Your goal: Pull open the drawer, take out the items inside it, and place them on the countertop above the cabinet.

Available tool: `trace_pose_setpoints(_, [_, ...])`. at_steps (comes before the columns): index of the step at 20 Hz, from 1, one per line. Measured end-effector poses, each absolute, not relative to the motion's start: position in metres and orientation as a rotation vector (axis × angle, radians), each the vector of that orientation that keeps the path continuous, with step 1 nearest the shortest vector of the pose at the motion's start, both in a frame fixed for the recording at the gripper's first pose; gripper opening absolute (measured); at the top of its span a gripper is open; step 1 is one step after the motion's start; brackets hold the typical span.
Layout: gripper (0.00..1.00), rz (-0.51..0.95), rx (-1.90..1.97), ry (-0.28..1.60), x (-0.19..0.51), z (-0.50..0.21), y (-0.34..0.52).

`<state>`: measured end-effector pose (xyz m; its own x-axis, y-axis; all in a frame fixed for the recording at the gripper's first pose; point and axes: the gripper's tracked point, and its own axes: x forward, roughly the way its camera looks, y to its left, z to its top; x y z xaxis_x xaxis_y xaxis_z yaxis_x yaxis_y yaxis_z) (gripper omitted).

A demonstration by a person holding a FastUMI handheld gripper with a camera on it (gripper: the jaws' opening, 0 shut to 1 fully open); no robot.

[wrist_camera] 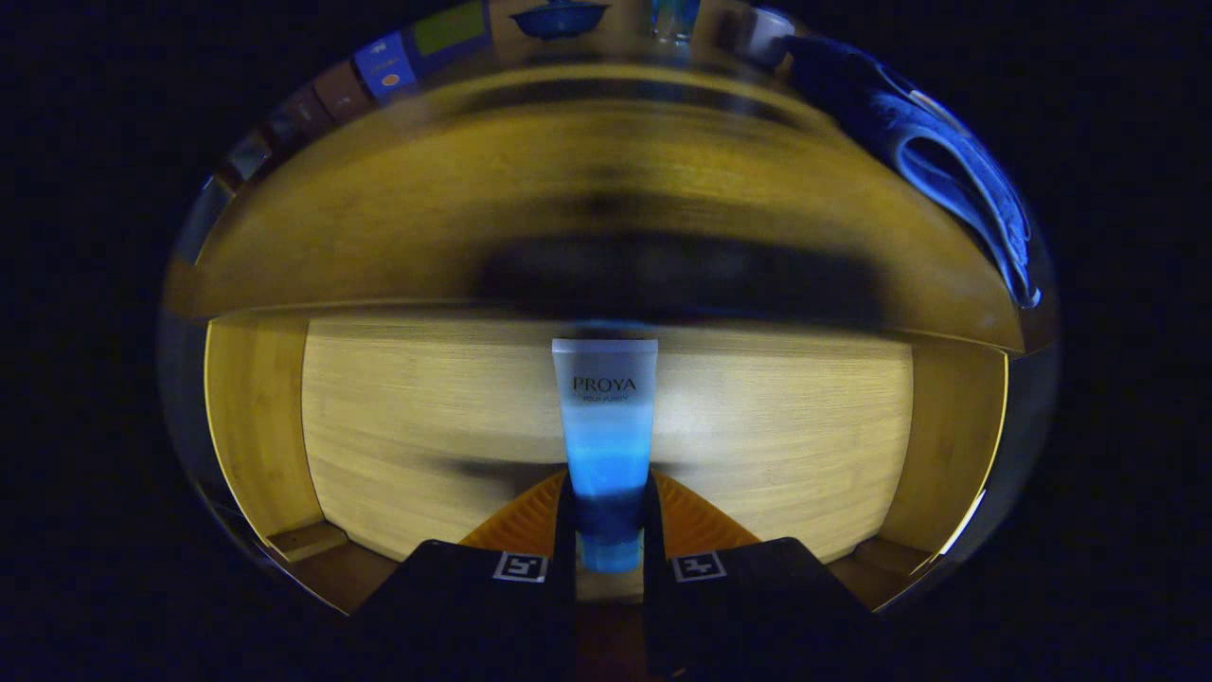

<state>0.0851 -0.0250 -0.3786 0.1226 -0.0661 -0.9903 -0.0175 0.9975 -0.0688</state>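
1. the hand-held gripper [608, 516] is clenched on a tube [606, 417], both fingers pressing its lower end.
2. the tube stands upright over the open drawer [426, 417].
3. the bench [379, 218] lies beyond.

Pretty dim lighting overall. A blue cloth [947, 161] is draped at one end of the wooden top, and a blue bowl [561, 19] is seen farther back.
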Motion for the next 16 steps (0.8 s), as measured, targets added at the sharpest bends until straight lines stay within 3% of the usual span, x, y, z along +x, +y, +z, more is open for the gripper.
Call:
trace_pose_setpoints(8, [0.33, 0.044, -0.024, 1.241, 0.06, -0.298, -0.015])
trace_pose_setpoints(16, [0.33, 0.006, 0.042, 1.043, 0.151, -0.226, -0.02])
